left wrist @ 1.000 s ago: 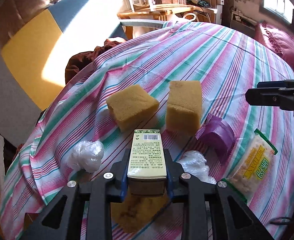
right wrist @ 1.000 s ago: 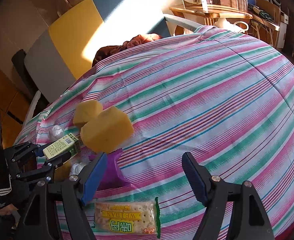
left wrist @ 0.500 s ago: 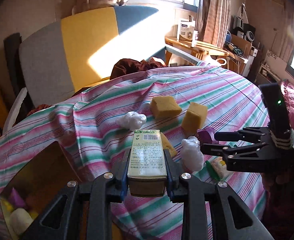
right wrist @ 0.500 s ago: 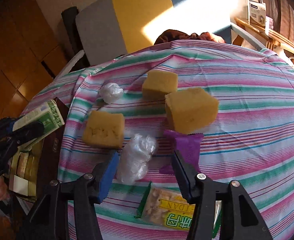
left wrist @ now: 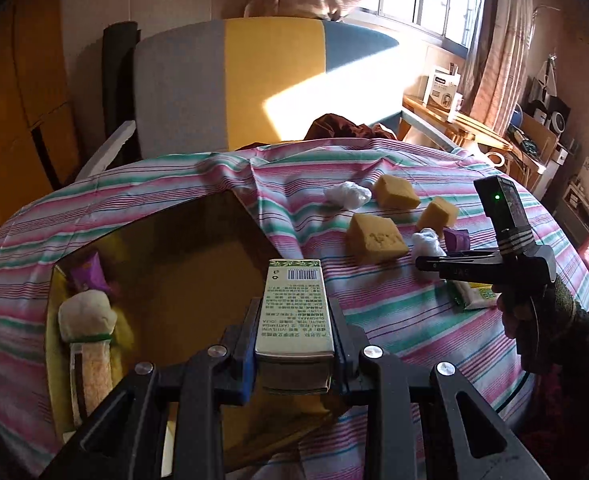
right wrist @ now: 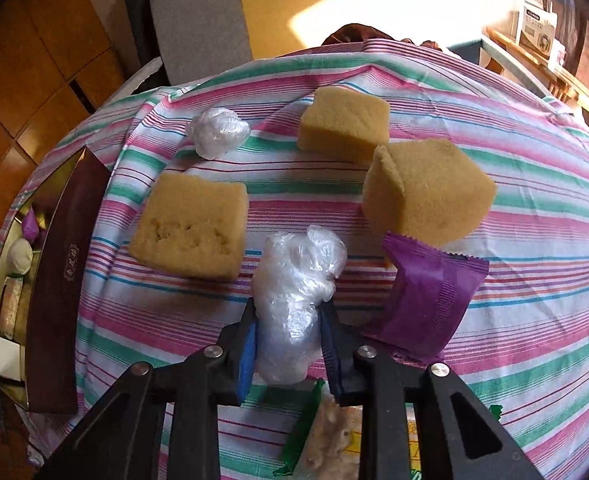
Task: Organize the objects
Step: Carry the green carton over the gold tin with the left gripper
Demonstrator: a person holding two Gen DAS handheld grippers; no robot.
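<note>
Two claws are at work over a bench draped in a striped cloth (left wrist: 374, 312). Our left claw (left wrist: 294, 344) is clamped on a green carton (left wrist: 294, 312), which hangs over the open box (left wrist: 166, 280) at the bench's left edge. Our right claw (right wrist: 290, 344) is closed around a crumpled plastic wad (right wrist: 294, 300) that rests on the cloth, between a sponge and a purple packet (right wrist: 426, 304).

To finish this step well, we judge the carton should be lowered into the bare middle of the box, away from the things along its left wall, and let go only once it rests flat. The wad is soft, so a gentle squeeze should do.

Counting what lies on the cloth: three yellow sponges (right wrist: 190, 228), two plastic wads including the held one, the other wad (right wrist: 216, 132) farther back, one purple packet, and one cracker packet (right wrist: 326, 436) under our right claw. Inside the box we see one more purple packet (left wrist: 88, 278), a pale bundle (left wrist: 86, 314) and a cracker pack (left wrist: 90, 372)
</note>
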